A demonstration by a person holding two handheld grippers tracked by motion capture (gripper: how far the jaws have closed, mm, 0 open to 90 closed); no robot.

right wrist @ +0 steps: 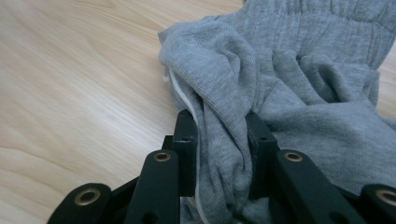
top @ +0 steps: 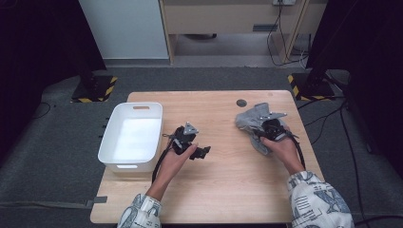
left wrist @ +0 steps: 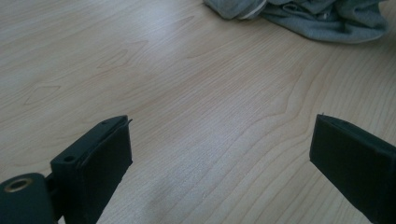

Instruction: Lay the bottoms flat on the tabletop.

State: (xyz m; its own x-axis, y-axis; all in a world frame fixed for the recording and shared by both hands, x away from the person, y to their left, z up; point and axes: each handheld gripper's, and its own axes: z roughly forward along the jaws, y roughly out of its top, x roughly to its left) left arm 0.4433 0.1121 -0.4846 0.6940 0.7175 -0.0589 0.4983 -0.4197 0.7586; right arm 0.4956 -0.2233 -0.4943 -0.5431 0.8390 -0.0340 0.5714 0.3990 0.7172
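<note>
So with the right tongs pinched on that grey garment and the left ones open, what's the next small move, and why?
Probably lift the right tongs a little to raise the grey garment off the table. Their jaws are already shut on a fold of it, the rest lies crumpled on the wood, and the left tongs sit open over bare wood. The white bin looks like a likely destination.

Light wooden table (top: 228, 190), white bin (top: 133, 135) at left, crumpled grey garment (top: 252, 121) at right
</note>
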